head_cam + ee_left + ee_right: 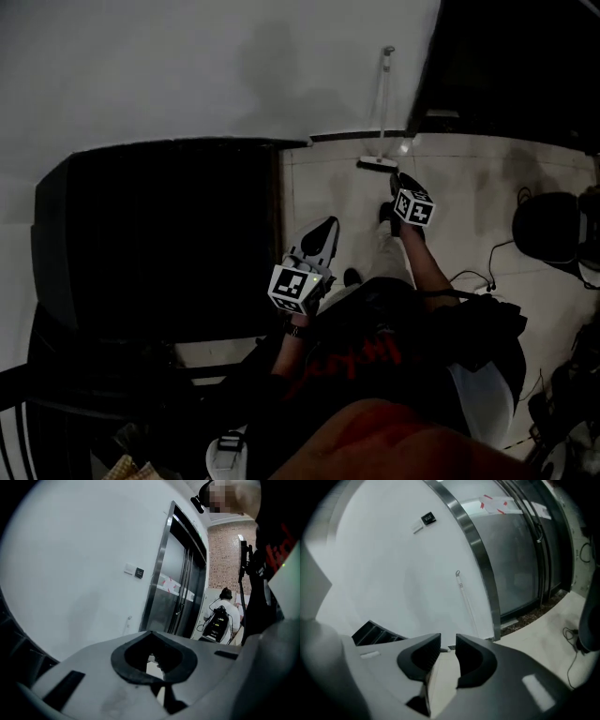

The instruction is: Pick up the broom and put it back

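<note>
Broom (383,105): upright against wall (187,66), unheld | right gripper (447,641): jaws parted, empty | left gripper (150,634): clenched, empty | step: I judge approach | next: I set the right jaws around 1 thin handle.

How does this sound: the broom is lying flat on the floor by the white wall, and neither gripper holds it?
Wrong: the broom stands upright against the white wall, as the right gripper view shows. Neither the left gripper nor the right gripper holds it.
</note>
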Demonstrator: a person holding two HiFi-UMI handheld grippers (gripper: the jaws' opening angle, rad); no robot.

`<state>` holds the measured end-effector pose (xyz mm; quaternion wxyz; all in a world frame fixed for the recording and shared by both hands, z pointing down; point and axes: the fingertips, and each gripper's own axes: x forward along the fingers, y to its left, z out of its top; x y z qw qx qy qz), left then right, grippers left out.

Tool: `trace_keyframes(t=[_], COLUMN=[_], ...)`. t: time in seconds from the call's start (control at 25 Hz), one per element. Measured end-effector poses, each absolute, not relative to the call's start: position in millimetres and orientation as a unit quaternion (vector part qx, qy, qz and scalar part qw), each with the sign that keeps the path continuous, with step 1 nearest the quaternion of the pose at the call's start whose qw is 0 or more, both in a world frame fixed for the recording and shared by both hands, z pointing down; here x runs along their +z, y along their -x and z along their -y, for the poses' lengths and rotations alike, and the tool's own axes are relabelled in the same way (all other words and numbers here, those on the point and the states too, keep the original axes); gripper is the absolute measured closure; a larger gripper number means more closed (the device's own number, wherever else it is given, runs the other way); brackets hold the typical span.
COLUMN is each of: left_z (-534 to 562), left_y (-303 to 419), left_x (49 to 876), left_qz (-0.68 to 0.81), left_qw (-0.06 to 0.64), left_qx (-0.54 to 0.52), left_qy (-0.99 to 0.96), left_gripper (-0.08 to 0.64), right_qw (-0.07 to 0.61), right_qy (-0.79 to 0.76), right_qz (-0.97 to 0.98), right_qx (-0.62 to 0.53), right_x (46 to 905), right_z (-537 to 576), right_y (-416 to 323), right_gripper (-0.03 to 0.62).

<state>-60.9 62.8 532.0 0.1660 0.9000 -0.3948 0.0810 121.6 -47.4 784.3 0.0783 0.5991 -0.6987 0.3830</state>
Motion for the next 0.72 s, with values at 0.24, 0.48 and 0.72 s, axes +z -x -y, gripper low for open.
trace_keyframes(t=[0.24, 0.48, 0.72], left_z=[-119, -129, -128], left_y=[74, 54, 2], left_x=[521, 498, 467], left_qz=[0.374, 0.362, 0.345], left_qw=[0.169, 0.155, 0.146], left_qx=[0.044, 0.026, 0.016], left_qy=[-0.911, -0.919, -0.927], left_gripper=[0.555, 0.555, 0.555], right_qw=[0.077, 0.050, 0.027], right_qy=[-0.561, -0.510, -0.503], right_qz=[0.748, 0.826, 0.846], right_qx=[0.347, 0.234, 0.174], right_x=[703, 581, 522], right_z=[-94, -133, -115], right_y=[-72, -34, -46], right_gripper=[0.591, 0.592, 0.592])
